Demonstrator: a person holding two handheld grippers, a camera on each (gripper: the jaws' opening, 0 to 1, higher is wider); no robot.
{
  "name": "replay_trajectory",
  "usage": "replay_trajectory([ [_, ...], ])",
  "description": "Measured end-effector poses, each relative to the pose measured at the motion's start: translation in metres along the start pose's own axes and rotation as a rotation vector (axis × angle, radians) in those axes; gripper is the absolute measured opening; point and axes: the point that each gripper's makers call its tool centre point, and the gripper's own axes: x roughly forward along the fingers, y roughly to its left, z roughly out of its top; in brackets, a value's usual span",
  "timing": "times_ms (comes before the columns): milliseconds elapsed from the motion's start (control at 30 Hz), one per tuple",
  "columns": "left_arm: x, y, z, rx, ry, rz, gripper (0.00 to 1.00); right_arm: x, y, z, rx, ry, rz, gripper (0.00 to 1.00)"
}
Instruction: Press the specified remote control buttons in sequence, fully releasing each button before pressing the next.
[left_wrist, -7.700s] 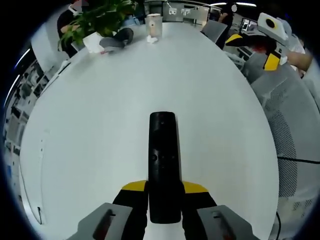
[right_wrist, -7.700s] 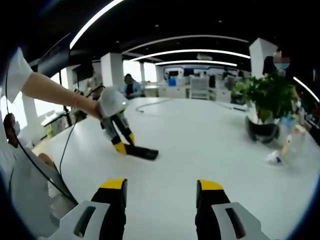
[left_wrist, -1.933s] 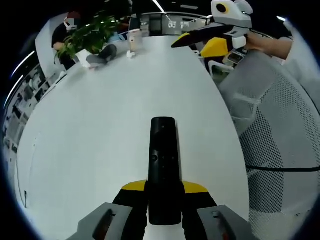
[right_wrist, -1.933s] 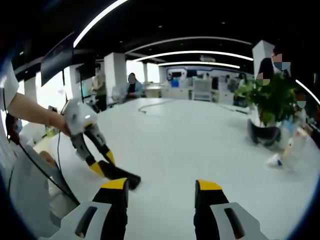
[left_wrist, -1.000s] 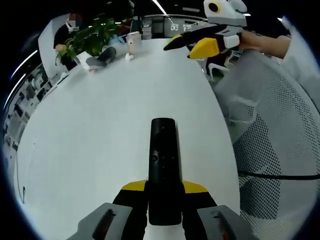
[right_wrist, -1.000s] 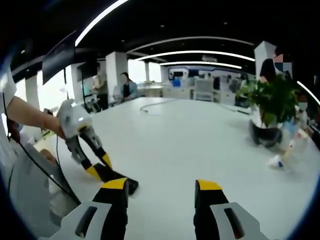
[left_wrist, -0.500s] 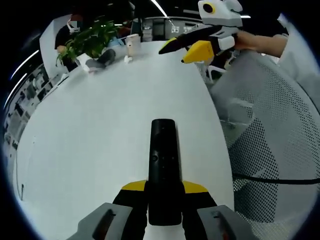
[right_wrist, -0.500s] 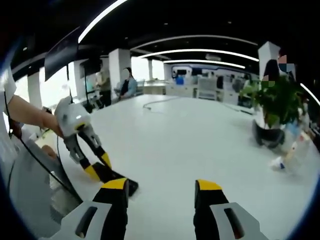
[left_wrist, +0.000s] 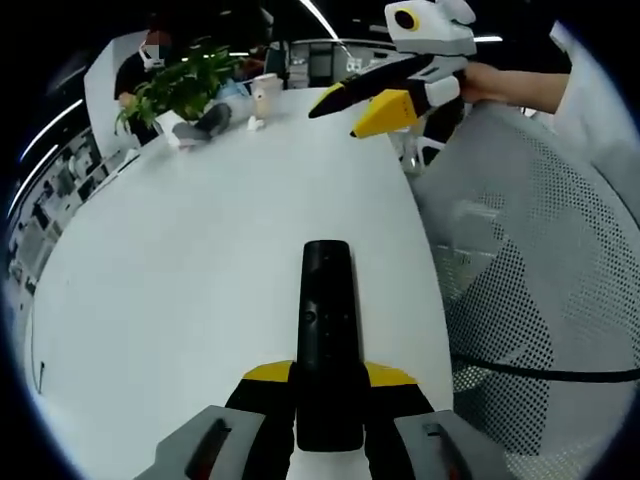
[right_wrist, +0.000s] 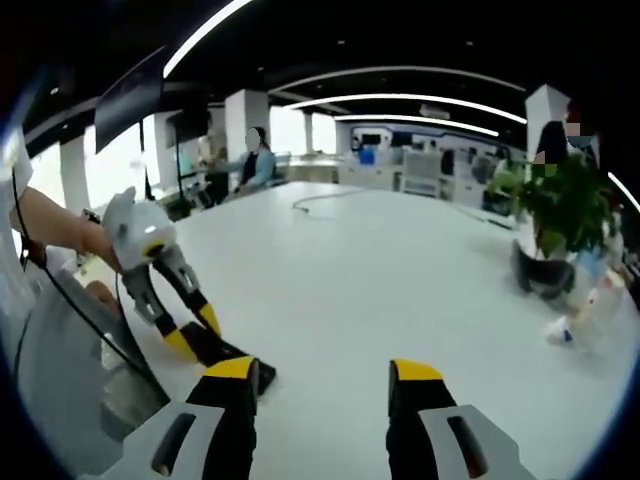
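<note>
Clamping the black remote control (left_wrist: 327, 340) at its near end, the left gripper (left_wrist: 327, 392) is keeping it flat on the white table (left_wrist: 190, 260), pointing toward 12 o'clock. The right gripper (right_wrist: 318, 385), jaws parted and empty, is hovering at 1 o'clock, lower than 0.5 s ago. Button labels are illegible.

In the left gripper view, the right gripper (left_wrist: 345, 112) is sliding from two o'clock toward twelve, growing larger and closing on the remote control (left_wrist: 328, 340). In the right gripper view, the left gripper (right_wrist: 198, 338) is drifting toward eight o'clock.
</note>
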Motion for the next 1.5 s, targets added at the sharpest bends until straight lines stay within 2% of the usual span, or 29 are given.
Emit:
replay_trajectory([
  [700, 0.001, -0.02, 0.0, 0.002, 0.0, -0.002, 0.24, 0.0, 0.002, -0.002, -0.008, 0.009, 0.005, 0.49],
  [1067, 0.001, -0.021, 0.0, -0.015, 0.013, 0.011, 0.24, 0.001, 0.005, 0.0, -0.034, 0.006, 0.017, 0.49],
  [1500, 0.001, -0.02, 0.0, -0.009, 0.005, 0.008, 0.24, 0.005, 0.012, -0.009, -0.069, 0.068, 0.04, 0.49],
])
